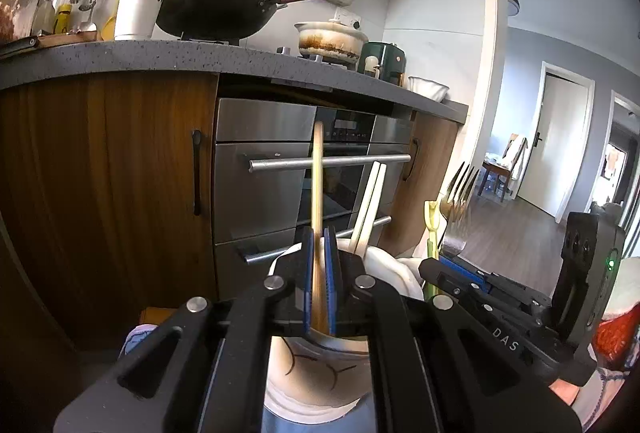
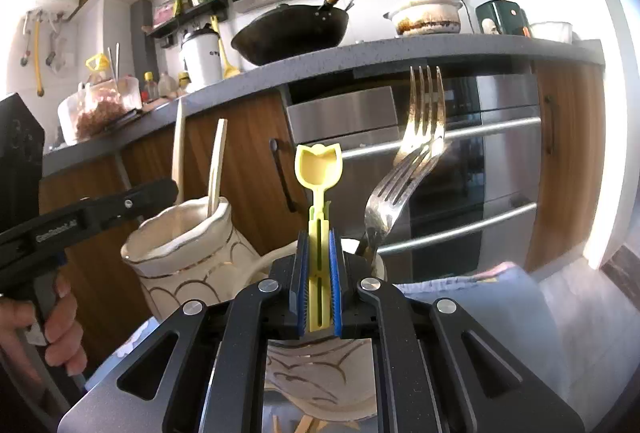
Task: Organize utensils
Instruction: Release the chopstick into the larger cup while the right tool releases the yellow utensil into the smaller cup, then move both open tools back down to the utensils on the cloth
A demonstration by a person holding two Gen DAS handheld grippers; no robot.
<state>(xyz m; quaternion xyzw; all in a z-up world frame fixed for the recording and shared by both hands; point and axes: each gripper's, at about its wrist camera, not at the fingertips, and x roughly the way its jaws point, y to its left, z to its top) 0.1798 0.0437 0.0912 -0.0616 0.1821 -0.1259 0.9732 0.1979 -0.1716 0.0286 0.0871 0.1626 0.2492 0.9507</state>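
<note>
The left gripper [image 1: 319,265] has its fingers [image 1: 307,273] clamped on a wooden stick [image 1: 317,185] that stands upright over a cream cup [image 2: 188,245]. Two chopsticks [image 1: 370,209] lean in that cup just beside the stick, apart from it. The right gripper [image 2: 319,273] pinches a yellow scoop [image 2: 318,169] by its slotted handle, bowl up, above a second cup [image 2: 320,365] that touches the first. Two forks [image 2: 412,161] stand in that second cup, tines up, crossing each other just right of the scoop.

The cups sit close together, and the two grippers crowd in side by side with little gap between them. Beyond them there is open air up to the oven [image 1: 320,193] and the edge of the kitchen tabletop [image 1: 240,61] overhead.

The grippers' bodies cover most of both cups, so their bases and what they stand on are hard to make out. The stick's lower end is hidden between the fingers. A hand [image 2: 52,317] on the left gripper's handle is cut off by the frame.
</note>
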